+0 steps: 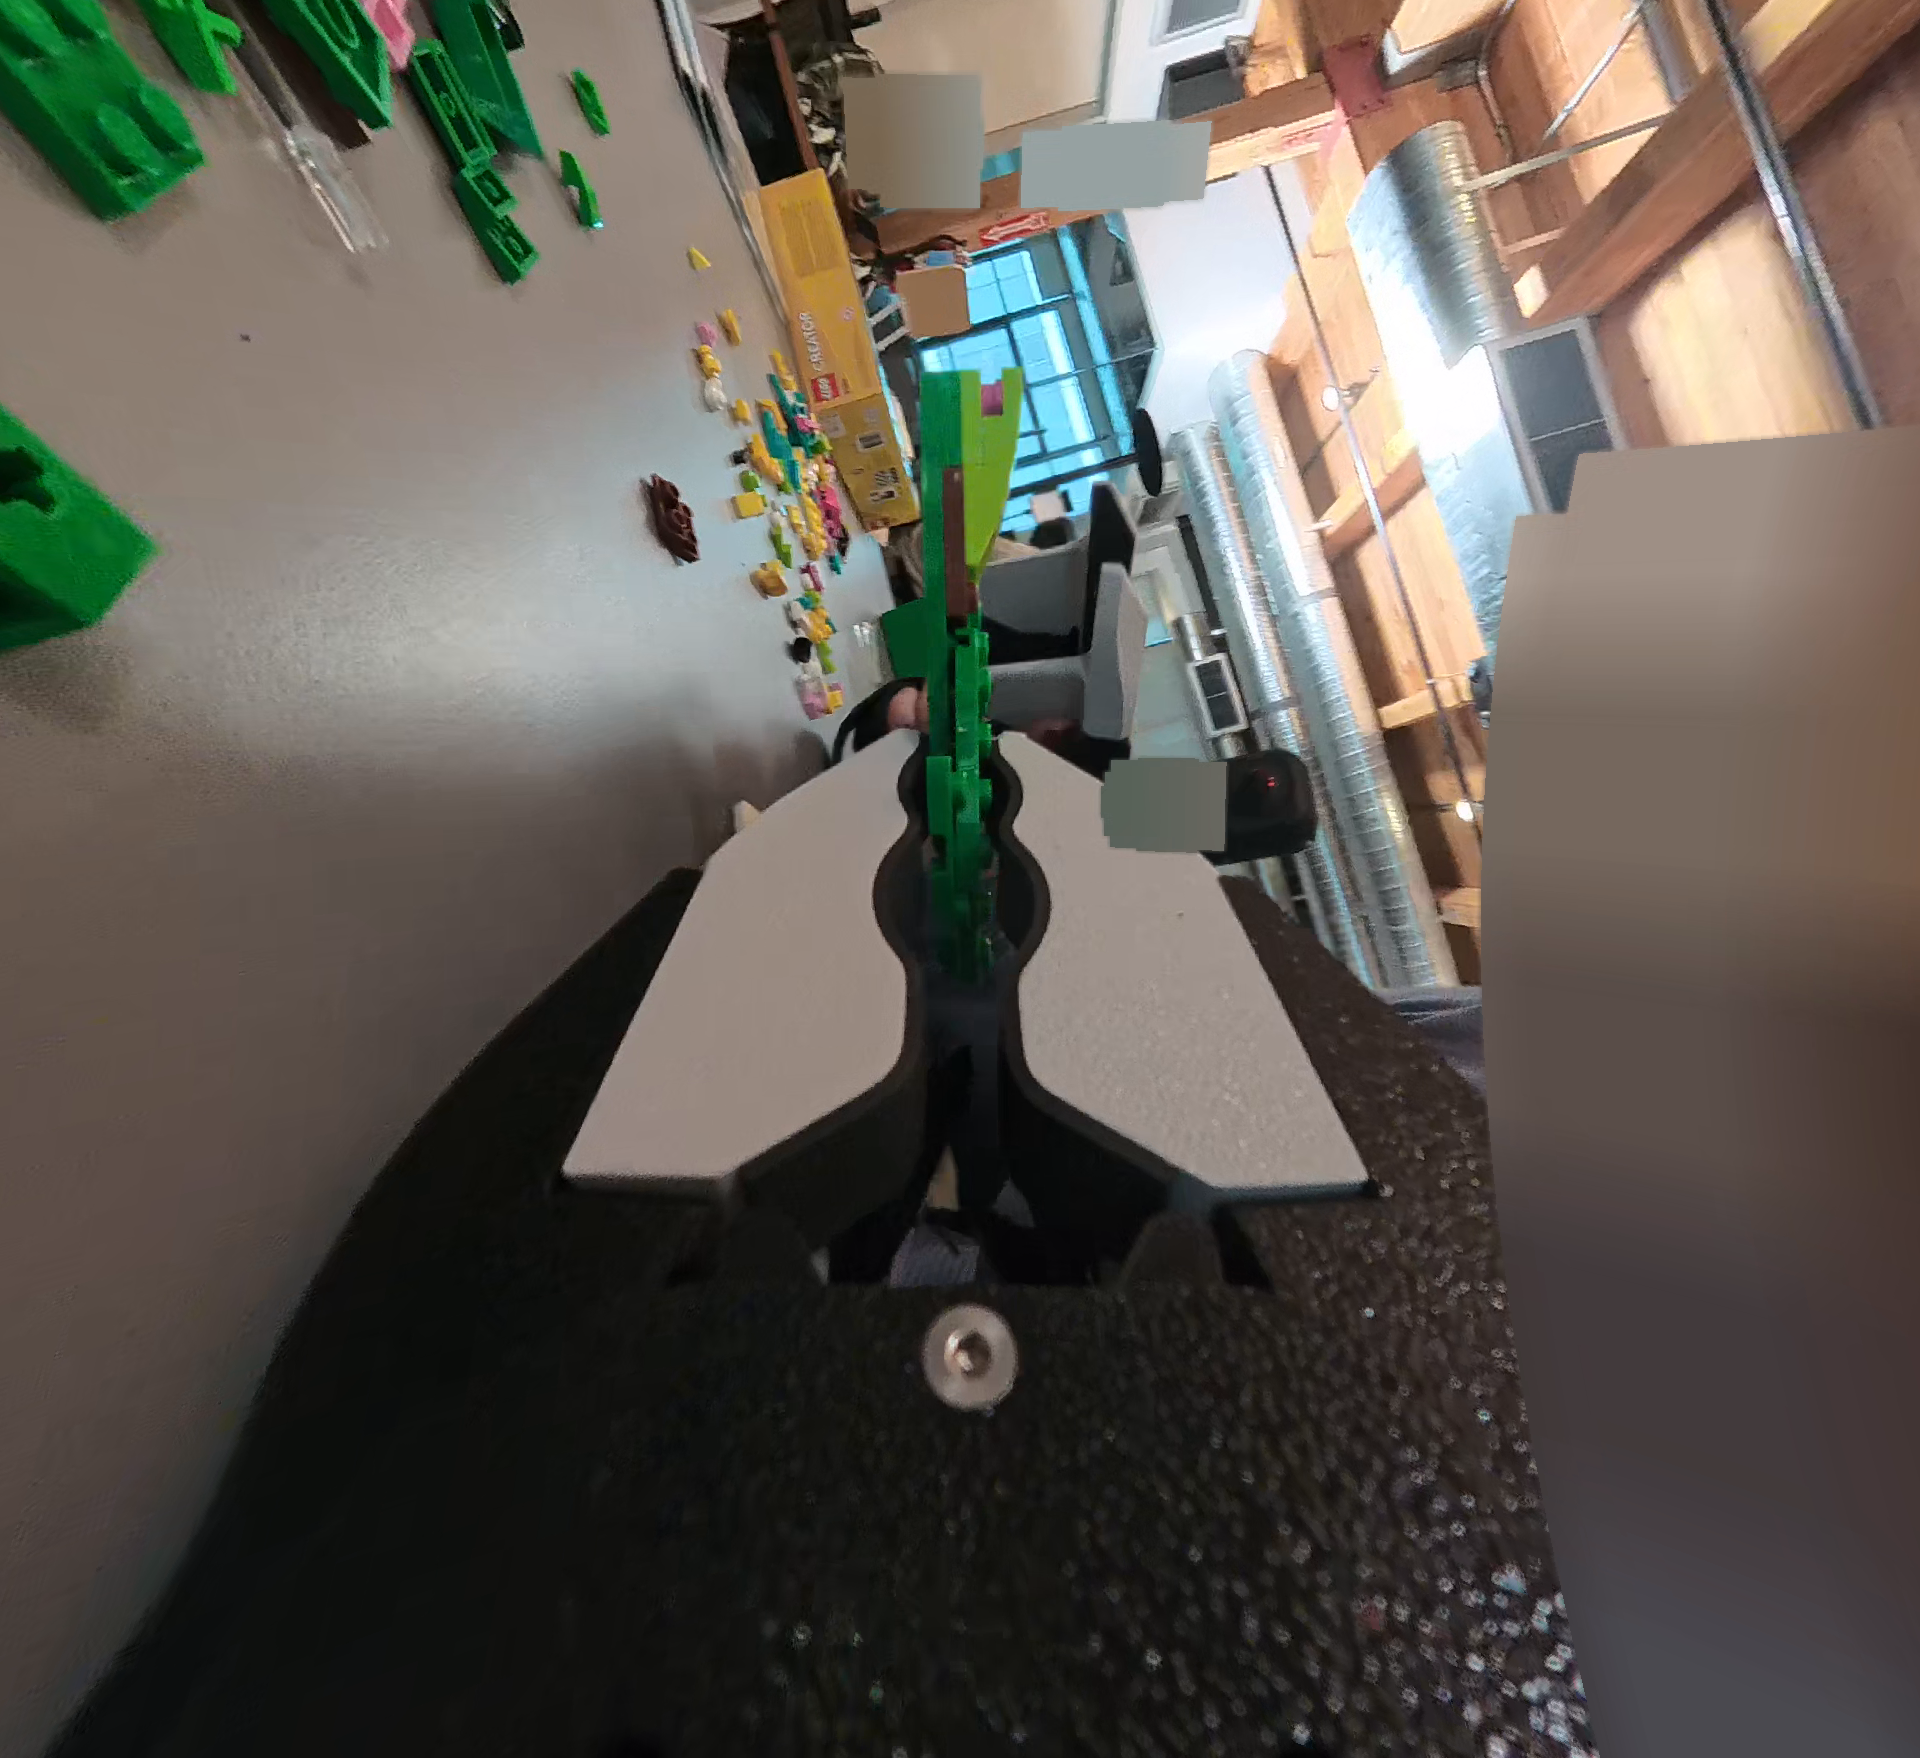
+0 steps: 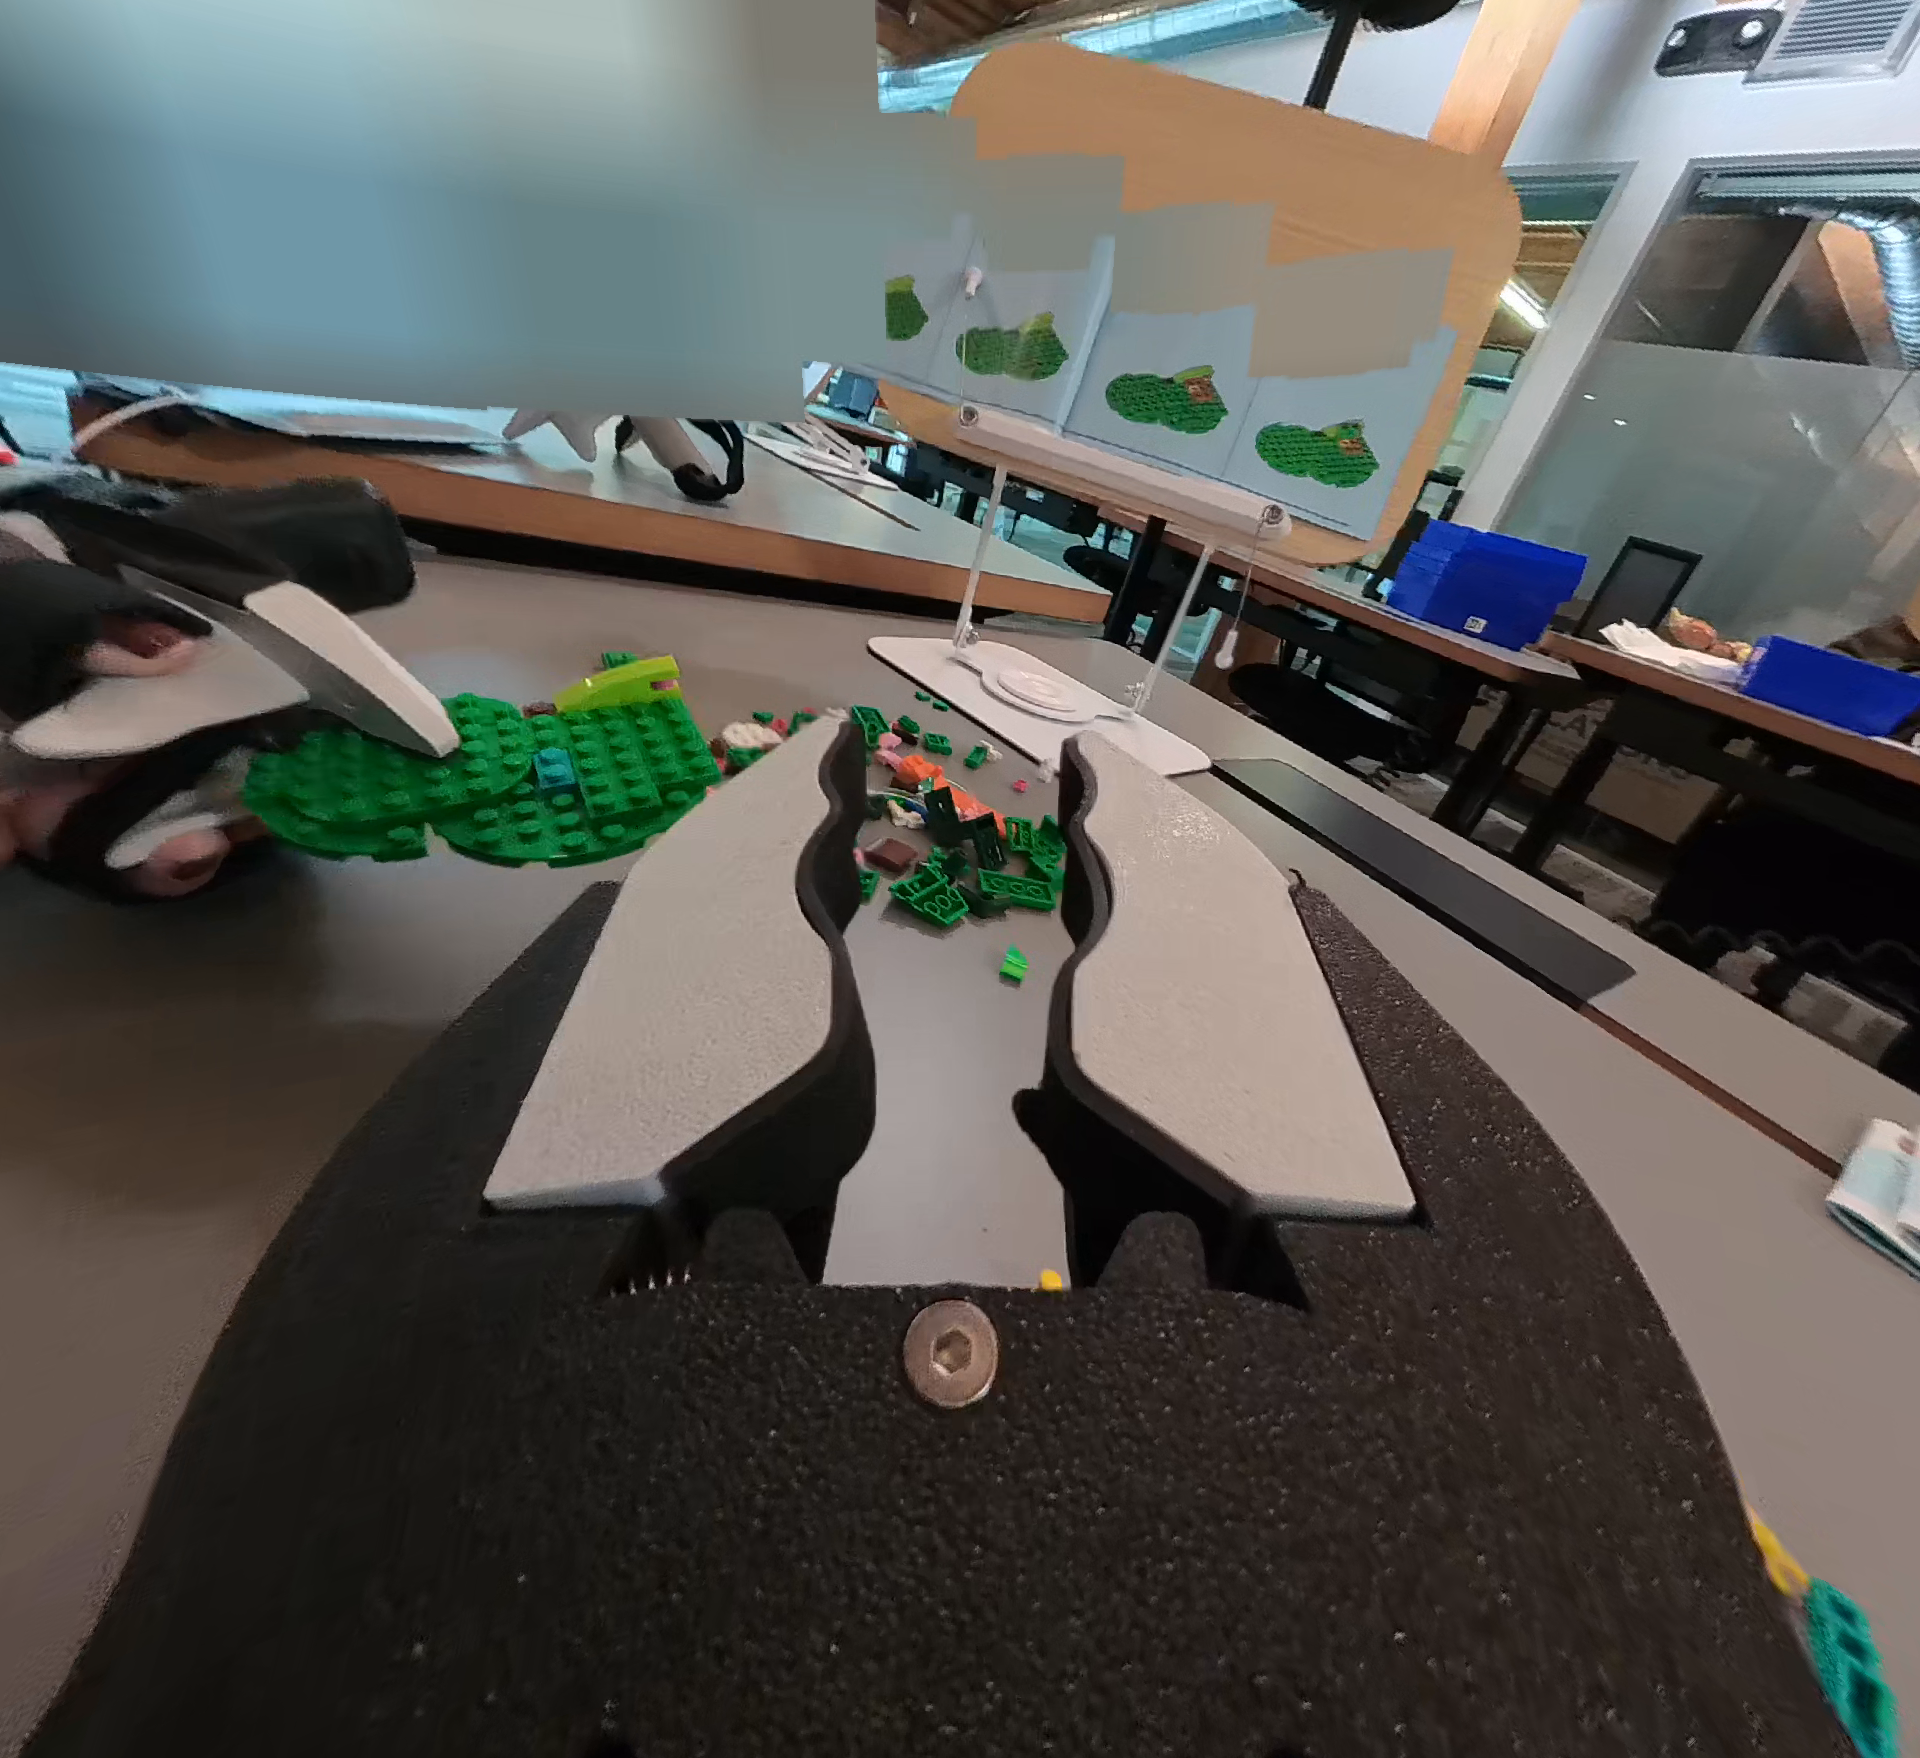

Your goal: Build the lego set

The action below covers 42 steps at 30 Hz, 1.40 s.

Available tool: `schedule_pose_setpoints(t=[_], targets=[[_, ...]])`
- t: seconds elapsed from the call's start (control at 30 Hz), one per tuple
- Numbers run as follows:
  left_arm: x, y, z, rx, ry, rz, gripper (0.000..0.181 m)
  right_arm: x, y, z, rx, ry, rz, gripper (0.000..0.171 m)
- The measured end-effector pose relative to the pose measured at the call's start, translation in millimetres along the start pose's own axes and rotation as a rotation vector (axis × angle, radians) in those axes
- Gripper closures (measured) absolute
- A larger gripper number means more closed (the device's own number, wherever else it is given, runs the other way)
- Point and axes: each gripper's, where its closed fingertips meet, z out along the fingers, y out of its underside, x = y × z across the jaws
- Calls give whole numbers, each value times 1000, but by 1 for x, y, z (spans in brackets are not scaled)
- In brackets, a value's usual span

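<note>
Left tongs (image 1: 961, 835): rolled on their side, so the table (image 1: 395, 669) stands as a wall on the left of the left wrist view; clamped on the green base (image 1: 961, 773), which is seen edge-on between the grey fingers (image 1: 790, 981).
Left tongs from the right wrist view (image 2: 312, 711): held in a gloved hand (image 2: 94, 659) at the left edge, one finger lying on top of the base, the other under it.
Green base (image 2: 499, 783): a flat plate of joined rounded lobes, held level just over the table, long axis running out from the left tongs toward the loose pieces; a lime piece (image 2: 623, 674) sits at its far end and a small teal brick (image 2: 556, 768) near the middle.
Right tongs (image 2: 961, 794): tilted down toward the table, fingers apart, holding nothing.
Loose pieces (image 2: 966, 867): scattered on the table beyond the right tongs' gap, mostly green.
Instruction stand (image 2: 1164, 461): upright behind the pieces.
</note>
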Motion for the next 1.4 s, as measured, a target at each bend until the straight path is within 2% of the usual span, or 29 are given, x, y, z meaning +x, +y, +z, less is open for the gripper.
schedule_pose_setpoints(t=[0.4, 0.77, 0.97, 1.07, 1.3, 1.4], targets=[[-3, -3, 3, 28, -48, 42, 173, 6, 15, 17, -58, -26, -30, 137], [-6, 11, 11, -36, -121, 117, 173, 2, 11, 17, -40, -40, -59, 137], [3, 23, 7, -161, -59, 88, 173, 3, 11, 18, -40, -34, -52, 137], [-4, 29, 3, -228, -78, 78, 173, 4, 11, 18, -40, -30, -49, 137], [-6, 13, -7, -156, -39, 13, 173, 10, 7, 15, -15, 3, -53, 137], [-7, 14, -6, -161, -53, 24, 173, 28, -4, 3, 33, 82, -37, 138]])
